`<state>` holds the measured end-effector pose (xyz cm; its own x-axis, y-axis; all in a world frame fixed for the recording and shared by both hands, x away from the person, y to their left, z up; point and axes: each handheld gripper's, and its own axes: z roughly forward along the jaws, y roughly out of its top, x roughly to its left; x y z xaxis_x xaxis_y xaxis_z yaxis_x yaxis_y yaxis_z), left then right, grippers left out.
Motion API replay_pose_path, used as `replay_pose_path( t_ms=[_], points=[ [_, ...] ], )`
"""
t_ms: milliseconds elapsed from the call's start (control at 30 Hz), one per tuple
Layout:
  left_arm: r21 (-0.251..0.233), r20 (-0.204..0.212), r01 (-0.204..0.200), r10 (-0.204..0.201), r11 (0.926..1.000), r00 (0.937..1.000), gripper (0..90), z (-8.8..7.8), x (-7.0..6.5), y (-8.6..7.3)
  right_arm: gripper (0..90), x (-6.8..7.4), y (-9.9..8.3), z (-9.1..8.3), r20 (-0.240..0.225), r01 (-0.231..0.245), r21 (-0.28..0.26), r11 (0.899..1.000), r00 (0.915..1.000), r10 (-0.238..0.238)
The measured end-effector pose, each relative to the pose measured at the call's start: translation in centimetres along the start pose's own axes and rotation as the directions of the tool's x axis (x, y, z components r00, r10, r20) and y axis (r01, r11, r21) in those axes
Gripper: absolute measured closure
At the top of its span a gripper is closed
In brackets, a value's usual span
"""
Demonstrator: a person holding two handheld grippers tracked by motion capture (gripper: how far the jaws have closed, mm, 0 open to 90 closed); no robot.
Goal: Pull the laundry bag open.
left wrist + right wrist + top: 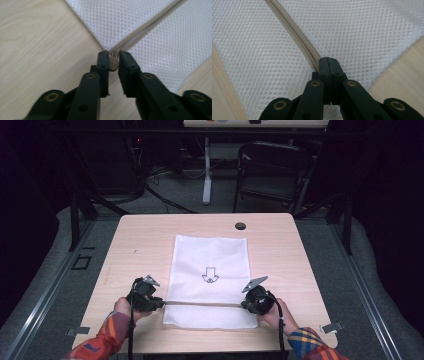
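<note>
A white mesh bag (207, 255) with a black arrow print (210, 275) lies flat on the wooden table (135, 245). A beige zipper (200, 304) runs across its near end. My left gripper (161, 303) is at the zipper's left end. In the left gripper view its jaws (113, 53) stand slightly apart with the beige zipper pull (113, 63) between the tips, a sliver of gap on one side. My right gripper (243, 305) is at the zipper's right end. In the right gripper view (327, 60) its jaws are pressed together where the zipper (294, 32) runs into them.
A small black round cap (240, 226) sits in the table near its far edge. Beyond the table stand a black folding chair (272, 170) and a white desk leg (206, 170) with cables on the floor. Bare wood flanks the bag on both sides.
</note>
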<state>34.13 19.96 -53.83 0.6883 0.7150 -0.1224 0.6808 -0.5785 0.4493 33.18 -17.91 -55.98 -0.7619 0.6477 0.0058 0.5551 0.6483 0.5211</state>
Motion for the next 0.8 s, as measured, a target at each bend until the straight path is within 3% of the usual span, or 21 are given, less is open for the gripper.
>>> replay_pose_path(
  t_ms=[67,200,367,533,800],
  points=[
    [-0.005,-0.005,0.008,-0.008,1.0,1.0,56.7,0.0,-0.1,0.1,79.8,0.2,0.2,-0.2,0.004,0.008,-0.006,1.0,1.0,-0.008],
    [-0.016,-0.004,0.018,-0.018,0.9997,0.9998,42.6,-0.3,-0.1,0.2,67.4,0.4,0.5,-0.8,0.031,0.022,-0.028,0.999,0.9993,-0.021],
    [-0.044,0.004,0.038,-0.038,0.9983,0.9993,26.6,-0.8,0.3,0.1,43.7,0.4,0.7,-1.8,0.022,0.004,-0.042,0.999,0.9998,-0.003],
    [-0.061,-0.022,0.059,-0.061,0.9964,0.9979,18.7,-1.4,0.7,-0.3,23.3,-0.1,0.4,-3.0,0.054,-0.028,-0.045,0.999,0.9981,0.031],
    [-0.08,-0.055,0.097,-0.102,0.992,0.9933,14.7,-2.2,1.3,-1.1,13.1,-1.1,-0.7,-5.2,0.085,-0.084,-0.058,0.995,0.9924,0.088]
  ],
)
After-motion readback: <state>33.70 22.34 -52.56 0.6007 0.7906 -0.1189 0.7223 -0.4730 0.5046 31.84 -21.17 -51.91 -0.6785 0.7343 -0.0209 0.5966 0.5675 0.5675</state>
